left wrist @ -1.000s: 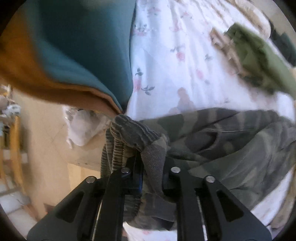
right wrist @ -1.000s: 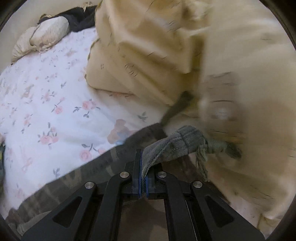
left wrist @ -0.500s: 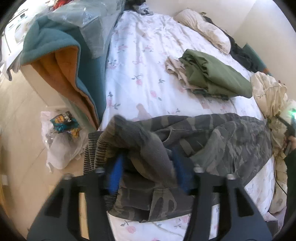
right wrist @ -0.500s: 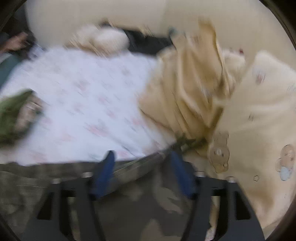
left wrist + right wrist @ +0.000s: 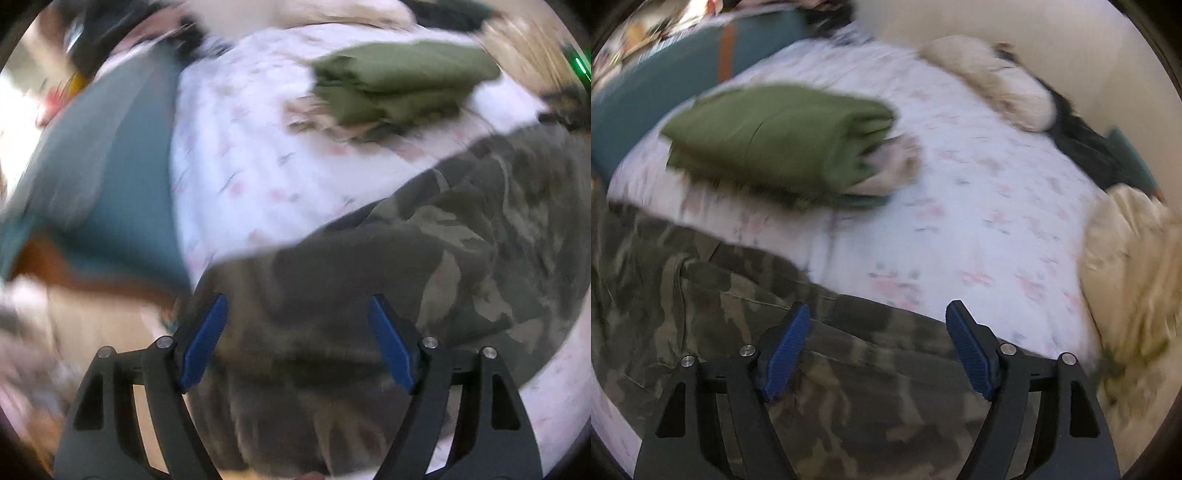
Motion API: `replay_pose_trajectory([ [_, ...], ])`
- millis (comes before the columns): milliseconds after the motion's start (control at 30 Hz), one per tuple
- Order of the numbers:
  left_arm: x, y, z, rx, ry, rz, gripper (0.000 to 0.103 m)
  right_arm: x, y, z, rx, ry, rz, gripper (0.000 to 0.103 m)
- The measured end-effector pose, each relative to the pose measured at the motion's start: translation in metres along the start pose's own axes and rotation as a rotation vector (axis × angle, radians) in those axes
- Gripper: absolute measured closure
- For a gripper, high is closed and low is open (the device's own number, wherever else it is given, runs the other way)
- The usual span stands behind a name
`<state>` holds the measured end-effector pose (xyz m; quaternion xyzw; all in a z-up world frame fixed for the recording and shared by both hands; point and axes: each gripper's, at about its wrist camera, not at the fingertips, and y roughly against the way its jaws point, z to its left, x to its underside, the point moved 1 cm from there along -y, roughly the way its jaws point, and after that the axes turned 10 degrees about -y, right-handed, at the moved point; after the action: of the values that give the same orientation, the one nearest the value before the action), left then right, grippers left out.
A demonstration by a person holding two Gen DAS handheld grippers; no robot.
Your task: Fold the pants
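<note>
The camouflage pants [image 5: 424, 258] lie spread across the near side of a bed with a white floral sheet [image 5: 258, 155]. My left gripper [image 5: 297, 332] is open and empty, hovering over the pants' left end. In the right wrist view the pants [image 5: 720, 302] fill the lower left. My right gripper [image 5: 877, 339] is open and empty above their upper edge. Both views are motion-blurred.
A folded olive-green garment [image 5: 399, 81] [image 5: 783, 136] lies on other folded clothes further up the bed. A teal blanket [image 5: 110, 155] hangs at the left edge. A cream quilt [image 5: 1137, 277] is bunched at the right. A pale pillow [image 5: 997, 88] lies at the head.
Both grippers let go of the pants' ends and opened wide. The pants dropped flat onto the bed. Both grippers have swung to face up the bed.
</note>
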<state>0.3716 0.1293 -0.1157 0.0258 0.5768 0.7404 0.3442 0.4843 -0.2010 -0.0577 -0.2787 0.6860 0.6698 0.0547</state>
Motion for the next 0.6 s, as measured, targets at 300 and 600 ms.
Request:
replay_pose_trajectory([
  [300, -0.037, -0.07, -0.026, 0.21, -0.151, 0.095, 0.094, 0.027, -0.062, 0.054, -0.107, 0.224, 0.194, 0.082],
  [600, -0.041, -0.034, 0.02, 0.192, 0.028, -0.098, 0.101, 0.011, -0.015, 0.033, -0.117, 0.143, -0.023, 0.088],
])
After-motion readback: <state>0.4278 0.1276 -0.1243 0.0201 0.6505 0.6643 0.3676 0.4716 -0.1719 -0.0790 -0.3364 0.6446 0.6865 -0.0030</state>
